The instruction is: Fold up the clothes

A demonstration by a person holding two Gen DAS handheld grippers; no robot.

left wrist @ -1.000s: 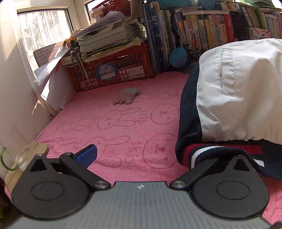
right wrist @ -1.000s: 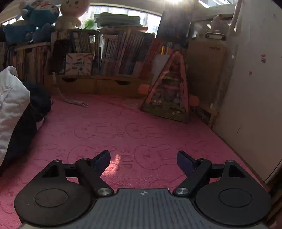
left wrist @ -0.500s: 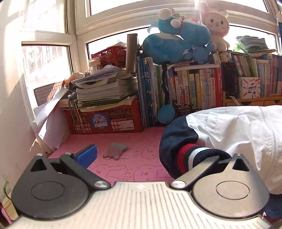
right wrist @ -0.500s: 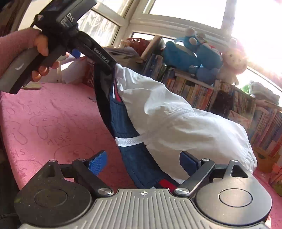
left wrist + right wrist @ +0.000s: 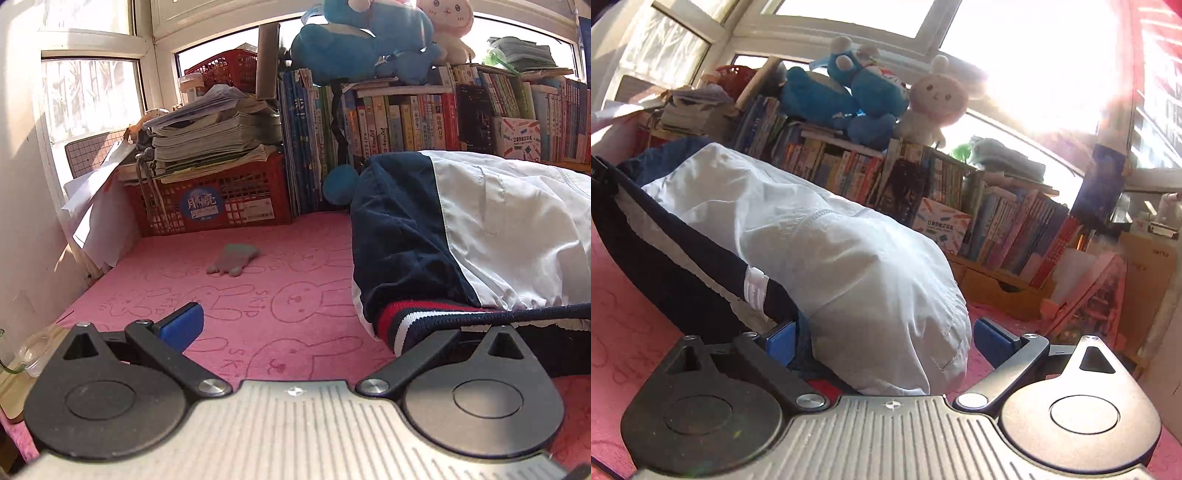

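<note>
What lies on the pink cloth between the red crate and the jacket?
A small grey fabric scrap lies on the pink cloth between the red crate and jacket, seen in the left wrist view.

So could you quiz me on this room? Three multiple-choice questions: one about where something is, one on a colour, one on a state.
1. Where is the small grey cloth?
A on the pink blanket
B in the red crate
C on the books

2. What colour is the jacket's largest panel?
A yellow
B white
C green

3. How does the right hand-held gripper stand?
A shut on nothing
B open, jacket between its fingers
C out of view

Answers: 1 A, it lies on the pink blanket before the red crate. 2 B, white with navy edges. 3 B, blue pads wide apart, having just been opening.
</note>
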